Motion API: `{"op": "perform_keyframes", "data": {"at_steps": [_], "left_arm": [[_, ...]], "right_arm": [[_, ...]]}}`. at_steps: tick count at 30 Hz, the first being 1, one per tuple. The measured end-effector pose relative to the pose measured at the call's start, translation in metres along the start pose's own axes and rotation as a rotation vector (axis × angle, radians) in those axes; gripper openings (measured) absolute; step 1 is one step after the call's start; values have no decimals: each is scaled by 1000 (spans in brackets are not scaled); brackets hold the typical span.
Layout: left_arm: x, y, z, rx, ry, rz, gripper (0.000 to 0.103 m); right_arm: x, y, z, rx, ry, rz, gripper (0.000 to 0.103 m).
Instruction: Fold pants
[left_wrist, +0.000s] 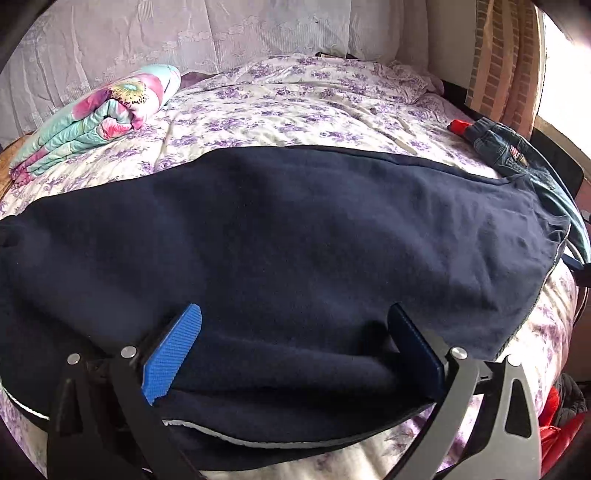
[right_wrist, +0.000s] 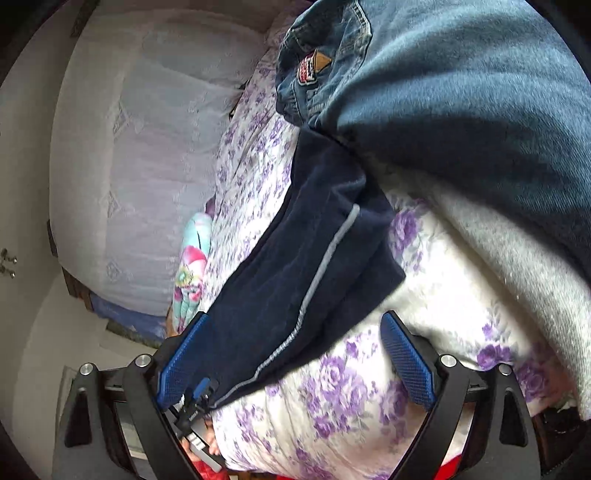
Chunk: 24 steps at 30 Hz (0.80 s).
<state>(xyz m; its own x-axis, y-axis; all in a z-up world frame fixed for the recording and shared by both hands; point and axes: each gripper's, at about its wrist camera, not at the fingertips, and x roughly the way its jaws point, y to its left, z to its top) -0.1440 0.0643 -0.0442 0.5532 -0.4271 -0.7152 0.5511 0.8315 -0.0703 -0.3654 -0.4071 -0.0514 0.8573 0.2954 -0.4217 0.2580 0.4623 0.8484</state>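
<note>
The left gripper's (left_wrist: 291, 350) fingers stand wide apart, straddling a raised ridge of the navy pants (left_wrist: 295, 229) without pinching it. The right gripper (right_wrist: 299, 354) gapes too, the pants' piped end lying between its fingers, ungripped. The pants lie lengthwise on the flowered bed (left_wrist: 295, 103), seemingly leg over leg; crosswise folds remain, I'd judge. Jeans (right_wrist: 443, 74) sit just beside.

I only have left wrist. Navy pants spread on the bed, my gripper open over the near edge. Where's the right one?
Observer: The right gripper is open at the pants' end, gripping nothing.
Operator: Anything on that end?
Observer: A grey stripe runs along the fabric between its fingers.
Operator: The jeans?
Observer: The jeans fill the upper right of that view, with a red patch near the waistband.
</note>
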Motion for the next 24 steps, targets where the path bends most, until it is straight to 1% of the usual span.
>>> {"op": "perform_keyframes", "data": {"at_steps": [2, 4, 5, 6, 7, 8, 9, 11, 14, 15, 17, 18, 19, 20, 22, 24], "left_arm": [[-3, 0, -2, -8, -6, -1, 98], [-1, -6, -2, 7, -5, 22, 98], [-6, -6, -6, 10, -5, 30, 98], [-6, -8, -6, 14, -5, 37, 98], [-7, -8, -6, 14, -7, 38, 98], [-7, -8, -6, 11, -9, 35, 98], [-10, -4, -7, 6, -12, 31, 98], [-12, -1, -8, -2, -20, 19, 98], [-21, 7, -10, -44, -53, 2, 98], [-28, 13, -13, -77, -77, 3, 98], [-44, 30, -22, -165, -126, -10, 98], [-56, 43, -33, -241, -155, -25, 98], [-65, 54, -43, -306, -174, -24, 98], [-78, 64, -57, -368, -206, -46, 98], [-102, 78, -79, -451, -273, -111, 98], [-126, 93, -104, -572, -327, -96, 98]], "right_arm": [[8, 4, -2, -20, -26, -3, 94], [14, 10, 0, -79, -51, -11, 93], [14, 11, -2, -112, -62, -29, 89], [14, 10, -5, -137, -75, -52, 80], [15, 9, -6, -154, -90, -78, 74], [13, 5, -7, -161, -101, -100, 55], [14, -2, -6, -155, -107, -111, 33], [9, -17, -2, -152, -113, -75, 25], [8, -10, -7, -199, -133, -89, 25], [7, -9, -8, -200, -137, -91, 25], [5, -4, -8, -205, -147, -91, 25], [4, 4, -8, -241, -158, -107, 24], [4, 15, -10, -295, -171, -127, 24], [5, 33, -11, -366, -186, -150, 23], [11, 68, -16, -500, -203, -172, 22], [25, 112, -24, -646, -202, -178, 20]]}}
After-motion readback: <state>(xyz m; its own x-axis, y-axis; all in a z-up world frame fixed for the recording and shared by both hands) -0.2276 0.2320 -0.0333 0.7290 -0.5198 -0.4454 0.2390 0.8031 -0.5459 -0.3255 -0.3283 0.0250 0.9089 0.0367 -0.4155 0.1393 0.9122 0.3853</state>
